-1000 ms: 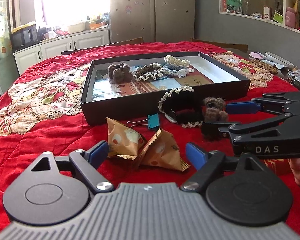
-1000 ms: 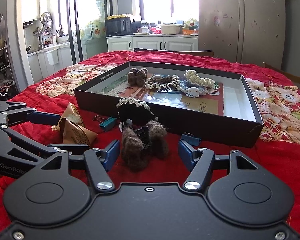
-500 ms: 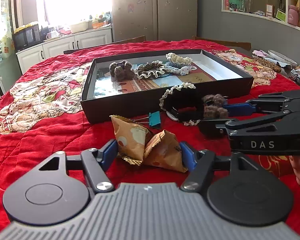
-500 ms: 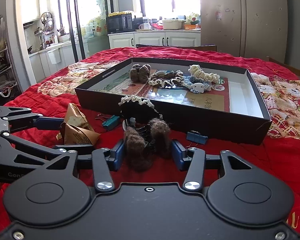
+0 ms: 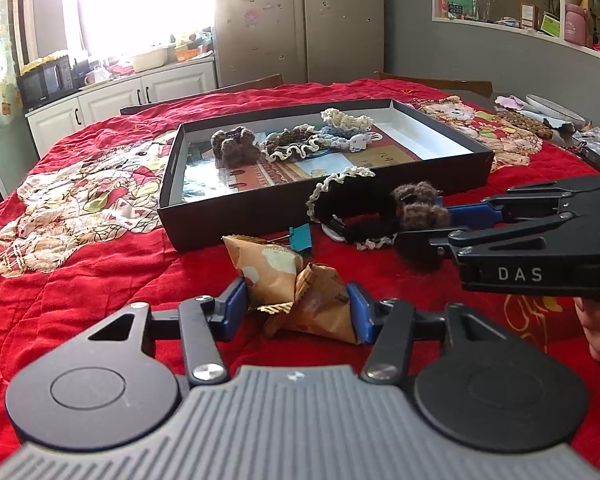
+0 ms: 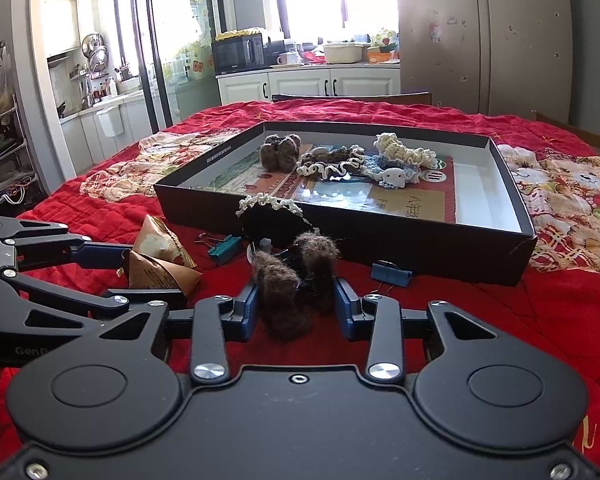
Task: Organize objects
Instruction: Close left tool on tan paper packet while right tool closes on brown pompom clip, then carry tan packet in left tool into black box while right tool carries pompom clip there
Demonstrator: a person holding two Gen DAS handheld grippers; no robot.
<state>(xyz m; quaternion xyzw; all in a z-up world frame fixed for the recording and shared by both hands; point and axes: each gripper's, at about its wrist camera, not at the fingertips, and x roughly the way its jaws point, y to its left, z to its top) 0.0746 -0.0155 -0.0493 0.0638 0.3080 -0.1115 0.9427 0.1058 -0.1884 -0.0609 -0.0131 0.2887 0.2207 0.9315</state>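
Tongs just closing: left tongs [image 5: 296, 306] pinch the crinkly orange-brown snack packets [image 5: 296, 284], right tongs [image 6: 296, 306] squeeze the fuzzy brown wool clump [image 6: 294, 276]. Shallow black cardboard box [image 6: 420, 246] lies straight ahead, nearer the right hand.

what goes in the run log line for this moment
left gripper: closing on snack packets | right gripper: closing on brown fuzzy clip | both on cloth

Left tongs [image 5: 296, 312] pinch 2 snack packets [image 5: 296, 284] — black tray [image 5: 260, 216] beyond.

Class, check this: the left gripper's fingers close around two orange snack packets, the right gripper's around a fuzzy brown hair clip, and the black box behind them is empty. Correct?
Not quite. The black box is not empty: the right wrist view shows crocheted hair ties inside. The left gripper, snack packets, right gripper and brown hair clip are as stated.
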